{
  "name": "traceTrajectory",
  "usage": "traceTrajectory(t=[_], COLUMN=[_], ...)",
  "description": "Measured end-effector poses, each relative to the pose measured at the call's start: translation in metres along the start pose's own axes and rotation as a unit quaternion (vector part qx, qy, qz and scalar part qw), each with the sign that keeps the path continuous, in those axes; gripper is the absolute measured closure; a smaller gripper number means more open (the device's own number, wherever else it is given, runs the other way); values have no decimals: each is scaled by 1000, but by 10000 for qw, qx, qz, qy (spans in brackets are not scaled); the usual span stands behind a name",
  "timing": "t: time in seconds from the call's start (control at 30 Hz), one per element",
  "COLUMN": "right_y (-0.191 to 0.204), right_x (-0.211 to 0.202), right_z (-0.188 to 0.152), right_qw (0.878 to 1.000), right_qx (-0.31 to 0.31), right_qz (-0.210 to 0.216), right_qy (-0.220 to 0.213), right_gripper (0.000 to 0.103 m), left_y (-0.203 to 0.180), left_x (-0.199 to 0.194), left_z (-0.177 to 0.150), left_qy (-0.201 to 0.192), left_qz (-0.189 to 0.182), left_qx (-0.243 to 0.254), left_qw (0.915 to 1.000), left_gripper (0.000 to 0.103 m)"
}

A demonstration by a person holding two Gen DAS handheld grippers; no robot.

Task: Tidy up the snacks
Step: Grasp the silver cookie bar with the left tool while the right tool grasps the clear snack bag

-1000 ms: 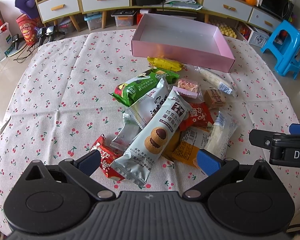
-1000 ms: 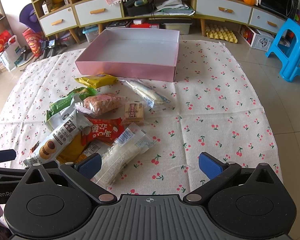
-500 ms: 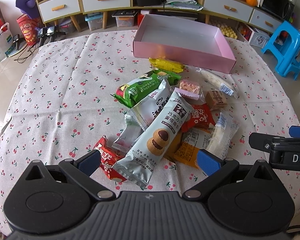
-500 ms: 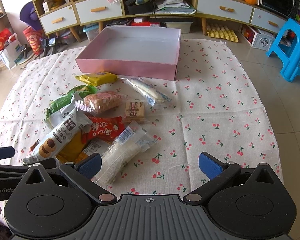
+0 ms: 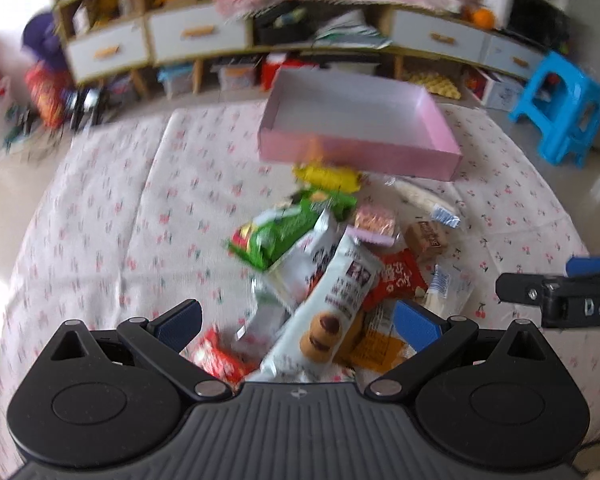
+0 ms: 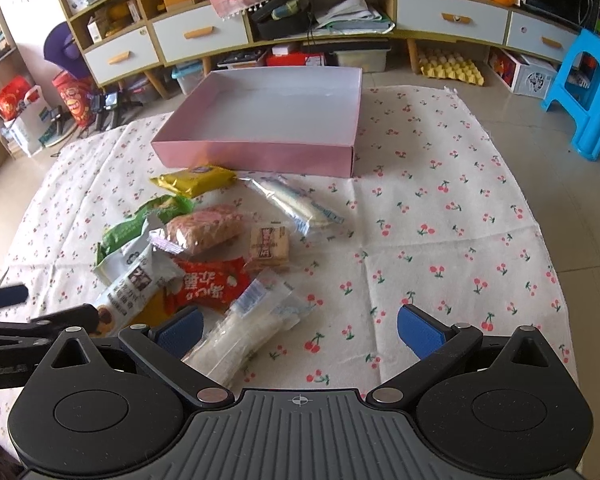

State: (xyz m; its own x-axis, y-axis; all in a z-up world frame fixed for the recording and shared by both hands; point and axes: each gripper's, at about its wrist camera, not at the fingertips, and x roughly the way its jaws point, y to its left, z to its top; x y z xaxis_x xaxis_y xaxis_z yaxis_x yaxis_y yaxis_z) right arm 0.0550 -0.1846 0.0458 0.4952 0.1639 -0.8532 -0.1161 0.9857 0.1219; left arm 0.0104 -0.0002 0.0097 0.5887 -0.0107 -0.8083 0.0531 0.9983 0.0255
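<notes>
Left tool point(image 5: 296, 320) is hovering w/ fingers spread wide, gripping nothing, right over the near end of the snack pile; view is motion-blurred. Between its blue pads point(image 5: 180, 318) a long pale cookie pack point(image 5: 332, 308) is lying, w/ a red wrapper point(image 5: 216, 356) just left of it and an orange pack point(image 5: 376, 346) to the right. Right tool point(image 6: 300, 326) is also standing apart and holding nothing, over the cherry-print cloth point(image 6: 440, 240), its left pad point(image 6: 180, 326) touching or just over a clear rice-cracker pack point(image 6: 252, 328). Ahead: red pack point(image 6: 208, 284), small biscuit square point(image 6: 269, 245), green bag point(image 6: 136, 228), yellow pack point(image 6: 194, 180). Beyond the pile, the pink box point(image 6: 260, 154) is sitting open on the cloth.
</notes>
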Motion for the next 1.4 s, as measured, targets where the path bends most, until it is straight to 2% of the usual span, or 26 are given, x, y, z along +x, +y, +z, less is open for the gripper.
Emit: traceTrajectory(t=[0.07, 0.17, 0.33, 0.43, 0.53, 0.57, 0.63, 0.73, 0.83, 0.93, 1.27, 1.33, 1.4], right_y=[-4, -6, -11, -13, -11, -10, -7, -3, -3, -2, 11, 15, 20], right_x=[5, 15, 37, 49, 55, 56, 59, 65, 71, 76, 75, 75, 74], right_z=[3, 5, 5, 4, 3, 2, 1, 0, -2, -3, -6, -7, -8], right_qw=[9999, 9994, 9975, 9938, 9894, 9880, 9854, 9833, 9780, 9750, 9841, 9868, 9900], right_qx=[15, 47, 223, 533, 786, 869, 992, 1063, 1253, 1368, 1125, 1007, 866], right_qz=[89, 207, 325, 507, 707, 766, 856, 898, 1040, 1111, 849, 738, 573], right_qy=[114, 281, 586, 836, 995, 1021, 1084, 1176, 1305, 1350, 1083, 1031, 953], right_gripper=[0, 0, 0, 1, 1, 1, 2, 7, 14, 15, 16, 18, 26], left_y=[-3, -2, -6, -4, -7, -8, -10, -12, -16, -17, -8, -8, -7], left_x=[2, 9, 18, 22, 20, 19, 21, 26, 29, 33, 38, 38, 38], left_z=[2, 5, 2, -2, -5, -6, -6, -6, -9, -10, -10, -10, -10], left_qy=[-35, 50, 86, 194, 144, 134, 188, 254, 186, 190, 194, 183, 178], left_qz=[20, -154, -233, -544, -725, -785, -937, -1064, -915, -839, -663, -621, -608], left_qx=[285, 451, 886, 875, 992, 1011, 1051, 1070, 1265, 1330, 1300, 1325, 1314], left_qw=[9996, 9989, 9958, 9945, 9923, 9917, 9899, 9882, 9876, 9874, 9891, 9891, 9893], left_gripper=[1, 2, 9, 11, 13, 14, 26, 34, 38, 43, 63, 68, 69])
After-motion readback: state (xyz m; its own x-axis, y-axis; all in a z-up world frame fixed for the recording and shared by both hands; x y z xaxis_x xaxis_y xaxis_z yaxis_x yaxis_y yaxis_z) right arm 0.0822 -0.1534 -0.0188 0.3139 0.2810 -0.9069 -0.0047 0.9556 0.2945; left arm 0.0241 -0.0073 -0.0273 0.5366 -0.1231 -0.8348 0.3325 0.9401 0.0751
